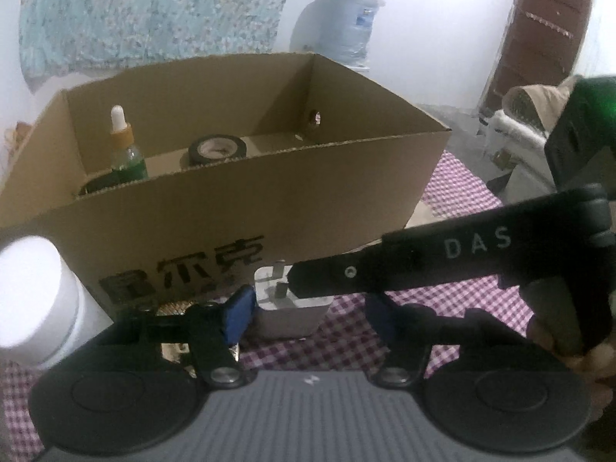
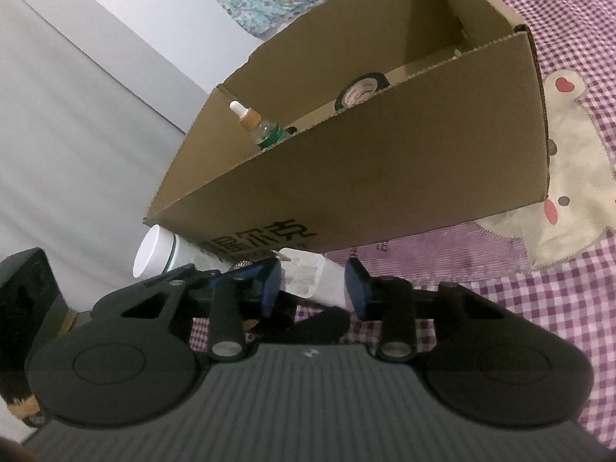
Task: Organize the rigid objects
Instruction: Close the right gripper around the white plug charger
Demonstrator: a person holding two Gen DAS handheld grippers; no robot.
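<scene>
A white plug adapter lies on the checked cloth in front of the cardboard box. My left gripper is open with its blue pads on either side of the adapter. The other gripper's black finger reaches in from the right and touches the adapter's top. In the right wrist view my right gripper is open around the same adapter, below the box. Inside the box stand a dropper bottle and a black tape roll.
A white cylindrical container lies at the box's left front corner, also in the right wrist view. A purple checked cloth with a bear patch covers the surface. A water jug and brown door stand behind.
</scene>
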